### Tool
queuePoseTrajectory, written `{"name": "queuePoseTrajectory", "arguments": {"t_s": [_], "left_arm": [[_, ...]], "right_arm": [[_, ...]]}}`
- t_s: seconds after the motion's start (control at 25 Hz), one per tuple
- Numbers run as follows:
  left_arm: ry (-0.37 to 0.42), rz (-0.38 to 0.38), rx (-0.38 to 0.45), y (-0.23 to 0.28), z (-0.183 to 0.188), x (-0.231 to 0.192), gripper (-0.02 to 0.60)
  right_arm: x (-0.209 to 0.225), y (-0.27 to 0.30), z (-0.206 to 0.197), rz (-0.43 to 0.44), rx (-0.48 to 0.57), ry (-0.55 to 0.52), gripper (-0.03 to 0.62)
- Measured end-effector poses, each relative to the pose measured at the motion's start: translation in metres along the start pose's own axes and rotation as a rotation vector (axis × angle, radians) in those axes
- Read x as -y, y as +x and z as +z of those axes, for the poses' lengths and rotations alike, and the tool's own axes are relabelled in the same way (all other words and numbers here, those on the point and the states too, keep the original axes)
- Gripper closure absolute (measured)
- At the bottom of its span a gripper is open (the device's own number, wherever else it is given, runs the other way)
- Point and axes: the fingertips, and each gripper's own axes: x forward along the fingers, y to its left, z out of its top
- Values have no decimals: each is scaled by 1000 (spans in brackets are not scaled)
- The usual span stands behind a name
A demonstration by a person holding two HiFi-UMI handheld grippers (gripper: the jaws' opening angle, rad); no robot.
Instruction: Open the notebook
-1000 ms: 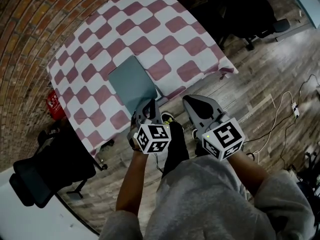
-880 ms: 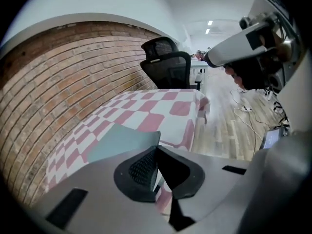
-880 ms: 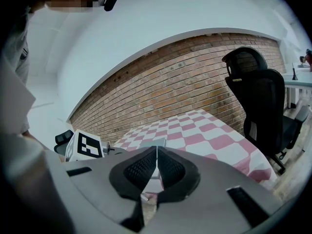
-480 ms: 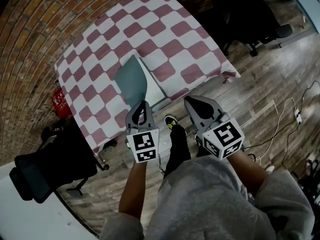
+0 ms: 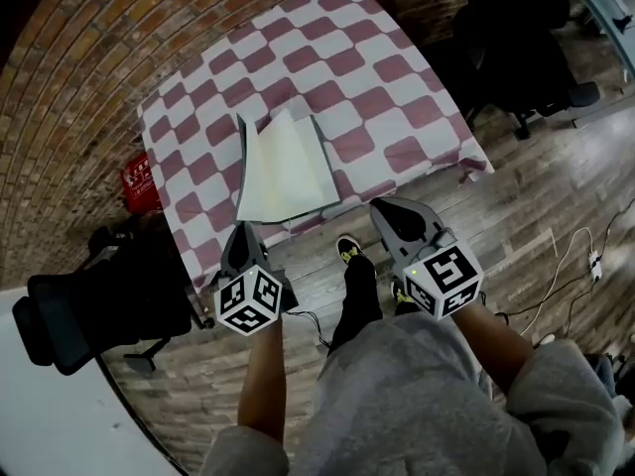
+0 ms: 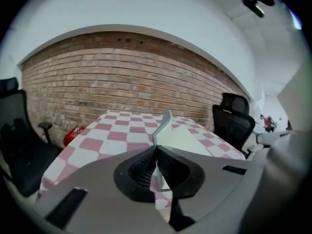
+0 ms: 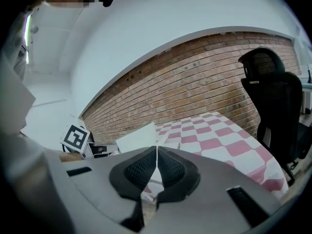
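The notebook point(image 5: 298, 167) lies on the table point(image 5: 397, 67), near the edge closest to the person. The table has a red and white checked cloth point(image 5: 327, 58). The notebook is partly open, and its cover point(image 6: 164, 123) stands up off the white pages. The left gripper point(image 5: 241, 234) has its jaws pressed together on the bottom corner of the cover and holds it up. The right gripper point(image 5: 385, 211) is beside the table edge, to the right of the notebook and not touching it. Its jaws are pressed together with nothing between them. A black chair point(image 5: 89, 315) stands to the left of the table. A brick wall point(image 6: 122, 77) is behind the table.
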Motion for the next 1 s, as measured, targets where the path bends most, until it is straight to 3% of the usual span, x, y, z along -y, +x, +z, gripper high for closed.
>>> {"name": "queuePoseTrajectory", "arguments": {"t_s": [0.12, 0.2, 0.32, 0.56, 0.76, 1.0], "left_arm": [[-199, 111, -29, 1, -12, -53, 565], [-239, 174, -71, 5, -27, -79, 563], [-221, 235, -147, 15, -45, -100, 557], [-76, 325, -271, 34, -58, -118, 528], [-58, 329, -369, 46, -75, -128, 517], [-39, 322, -369, 46, -80, -124, 515]], "right_arm": [[-7, 7, 1, 16, -2, -3, 566], [-10, 12, 0, 25, -11, -6, 566], [-12, 18, -3, 31, -27, -10, 566], [-8, 27, -2, 22, -45, -27, 566], [4, 28, -1, -2, -53, -34, 566], [8, 26, -7, -9, -76, -34, 566]]}}
